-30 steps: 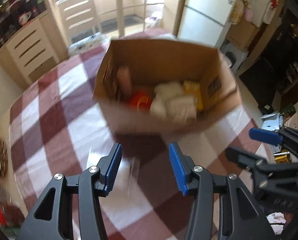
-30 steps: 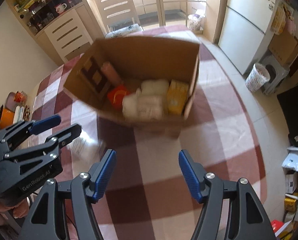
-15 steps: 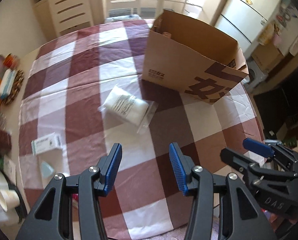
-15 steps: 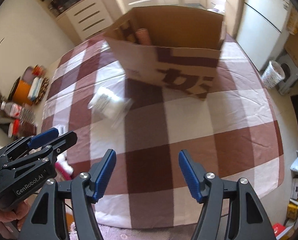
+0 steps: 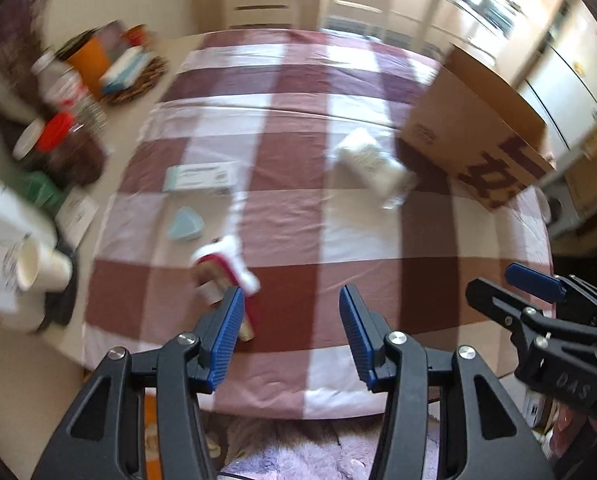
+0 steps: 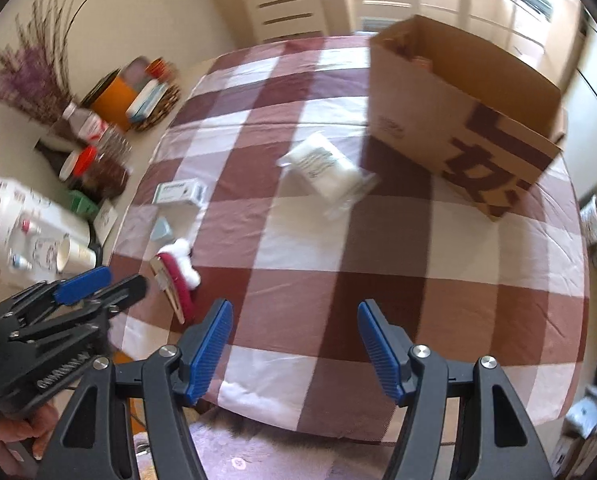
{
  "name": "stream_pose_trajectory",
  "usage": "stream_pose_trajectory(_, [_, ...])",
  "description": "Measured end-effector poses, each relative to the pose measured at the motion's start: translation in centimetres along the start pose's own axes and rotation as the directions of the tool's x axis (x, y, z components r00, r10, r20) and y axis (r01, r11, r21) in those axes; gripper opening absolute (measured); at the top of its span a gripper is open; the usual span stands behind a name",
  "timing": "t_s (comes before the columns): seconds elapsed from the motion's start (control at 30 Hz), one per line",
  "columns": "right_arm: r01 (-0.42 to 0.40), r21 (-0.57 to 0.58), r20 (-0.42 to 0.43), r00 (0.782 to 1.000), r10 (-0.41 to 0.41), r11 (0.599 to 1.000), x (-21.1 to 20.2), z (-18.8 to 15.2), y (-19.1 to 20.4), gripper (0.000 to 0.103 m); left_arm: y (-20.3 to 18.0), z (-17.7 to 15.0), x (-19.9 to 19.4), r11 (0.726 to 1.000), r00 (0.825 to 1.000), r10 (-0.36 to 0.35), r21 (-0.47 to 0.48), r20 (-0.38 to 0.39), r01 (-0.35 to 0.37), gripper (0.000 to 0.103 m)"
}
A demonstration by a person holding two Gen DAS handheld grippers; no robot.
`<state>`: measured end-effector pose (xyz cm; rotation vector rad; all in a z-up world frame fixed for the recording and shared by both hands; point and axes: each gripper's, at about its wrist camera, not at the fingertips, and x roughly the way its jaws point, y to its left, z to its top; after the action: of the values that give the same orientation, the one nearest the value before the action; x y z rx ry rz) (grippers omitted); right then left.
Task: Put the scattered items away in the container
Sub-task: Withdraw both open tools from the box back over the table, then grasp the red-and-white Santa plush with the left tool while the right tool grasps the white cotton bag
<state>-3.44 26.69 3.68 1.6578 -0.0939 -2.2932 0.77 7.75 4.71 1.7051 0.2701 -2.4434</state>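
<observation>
1. Left gripper [image 5: 290, 320] jaws apart, nothing between them. It hangs over the table's near edge, beside the red-white item [image 5: 228, 268].
2. Right gripper [image 6: 294, 344] jaws apart too, wider, empty, over the near edge, mid-table.
3. Change: a second ago both wrist views looked down into the box [image 6: 458, 120], with goods lying inside. Now both have swung back and left, and the box sits at the table's [image 6: 438, 280] far right corner.
4. Meaning, as I judge it: the last drop-off is done and this is the sweep for the next pick. The red-white item is the closest to the left gripper.
5. Count of loose items on the cloth: four.
   - one clear bag [image 6: 322, 168] with white contents, just beside the box's left wall
   - one flat pale carton [image 6: 180, 194] by the left edge
   - one small blue piece [image 6: 162, 232], nearer than the carton
   - one red-white item near the near-left corner
6. One box, open top; its contents are barely visible from here.
7. Left of the cloth stands unrelated clutter, blurred in the left view: bottles, cups [image 6: 74, 256], a basket.
</observation>
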Motion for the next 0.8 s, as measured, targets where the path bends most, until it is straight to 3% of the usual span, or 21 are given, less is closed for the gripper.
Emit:
stream_pose_trajectory(0.27, [-0.055, -0.029, -0.010, 0.998, 0.055, 0.998, 2.0, -0.7, 3.4, 0.067, 6.5, -2.8, -1.3, 0.987, 0.999, 0.045, -0.158, 0.023, -0.040, 0.055])
stream_pose_trajectory(0.43, [-0.024, -0.062, -0.020, 1.000, 0.023, 0.998, 2.8, -0.8, 4.9, 0.067, 9.5, -3.2, -0.8, 0.976, 0.999, 0.042, -0.214, 0.006, -0.039, 0.055])
stream_pose_trajectory(0.6, [-0.016, 0.019, -0.030, 0.999, 0.016, 1.000, 4.3, 0.4, 5.3, 0.067, 11.8, -1.9, 0.6, 0.980, 0.999, 0.028, -0.196, -0.033, -0.034, 0.056])
stream_pose_trajectory(0.67, [-0.007, 0.059, -0.026, 1.000, 0.008, 0.998, 4.9, 1.0, 5.6, 0.067, 12.3, -1.0, 1.4, 0.986, 0.998, 0.011, -0.168, -0.054, -0.020, 0.064])
stream_pose_trajectory(0.8, [0.025, 0.120, -0.013, 1.000, -0.024, 0.993, 5.9, 2.1, 6.2, 0.067, 12.1, 1.0, 3.9, 0.993, 0.993, -0.054, -0.114, -0.102, 0.043, 0.069])
